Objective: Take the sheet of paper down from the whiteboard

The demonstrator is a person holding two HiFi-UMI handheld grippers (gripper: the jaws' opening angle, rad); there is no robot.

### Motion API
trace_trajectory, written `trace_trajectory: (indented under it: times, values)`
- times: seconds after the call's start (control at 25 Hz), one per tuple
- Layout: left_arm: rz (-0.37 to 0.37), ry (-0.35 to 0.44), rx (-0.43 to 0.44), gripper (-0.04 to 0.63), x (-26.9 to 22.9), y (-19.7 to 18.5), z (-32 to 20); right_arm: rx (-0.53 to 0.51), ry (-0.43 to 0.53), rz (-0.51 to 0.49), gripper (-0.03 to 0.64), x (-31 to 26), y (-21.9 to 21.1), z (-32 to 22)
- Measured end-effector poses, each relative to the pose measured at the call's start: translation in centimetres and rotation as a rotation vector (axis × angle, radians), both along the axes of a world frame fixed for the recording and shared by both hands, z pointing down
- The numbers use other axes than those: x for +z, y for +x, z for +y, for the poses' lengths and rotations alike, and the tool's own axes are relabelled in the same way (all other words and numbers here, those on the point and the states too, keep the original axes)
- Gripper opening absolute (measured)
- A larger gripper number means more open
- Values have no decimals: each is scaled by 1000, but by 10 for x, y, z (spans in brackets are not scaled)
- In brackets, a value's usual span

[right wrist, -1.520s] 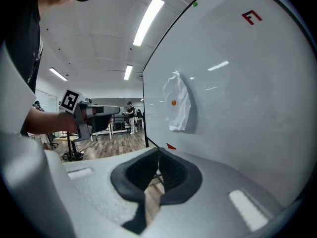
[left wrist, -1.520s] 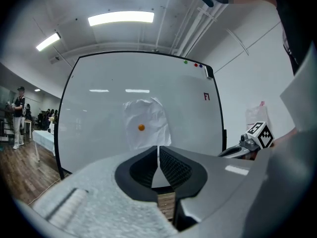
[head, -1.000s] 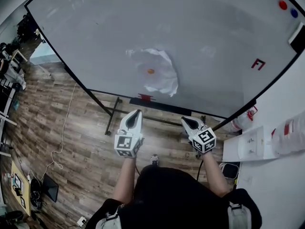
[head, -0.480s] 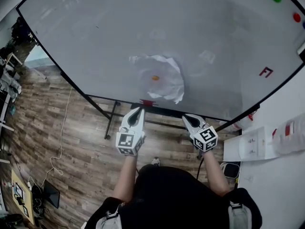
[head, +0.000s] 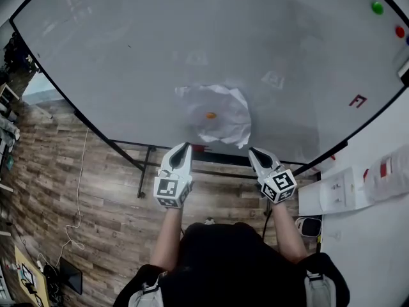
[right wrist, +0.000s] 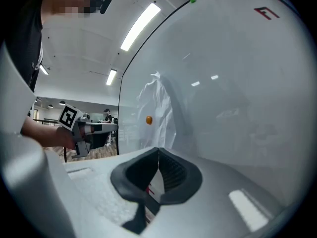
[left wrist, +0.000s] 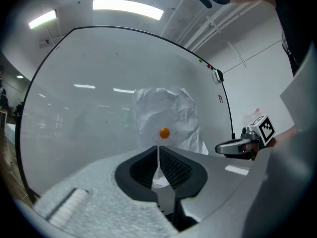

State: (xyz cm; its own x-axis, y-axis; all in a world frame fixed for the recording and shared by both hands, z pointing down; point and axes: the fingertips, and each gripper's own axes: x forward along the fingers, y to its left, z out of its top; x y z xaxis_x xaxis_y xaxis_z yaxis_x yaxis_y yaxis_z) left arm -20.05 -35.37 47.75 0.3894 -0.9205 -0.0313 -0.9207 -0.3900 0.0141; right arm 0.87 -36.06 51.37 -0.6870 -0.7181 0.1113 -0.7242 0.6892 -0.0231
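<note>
A crumpled white sheet of paper [head: 220, 110] hangs on the whiteboard [head: 128, 56], pinned by a small orange magnet [head: 210, 115]. The sheet [left wrist: 166, 115] and the magnet [left wrist: 164, 132] sit just above the jaws in the left gripper view. In the right gripper view the sheet [right wrist: 158, 110] is seen edge-on with the magnet [right wrist: 148, 119]. My left gripper [head: 184, 147] is shut and empty, a little below the sheet's lower left. My right gripper [head: 253, 151] is shut too, empty, just below the sheet's lower right corner. Neither touches the paper.
Green [head: 378, 7] and red [head: 400, 31] magnets sit at the board's upper right, with a red mark [head: 358, 100] below them. The board's black stand [head: 147, 165] rests on the wooden floor. A white table [head: 377, 190] stands at the right.
Both grippers have moved forward toward the board, the right one also rising. The sheet now lies just beyond their tips. Both stayed shut.
</note>
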Motion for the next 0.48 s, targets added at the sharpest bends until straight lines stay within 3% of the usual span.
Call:
trace_trajectory:
  times: [0.48]
  values:
    - [-4,9,33,23,-2,10,-24,7,72,25,5,-23,-3,-22]
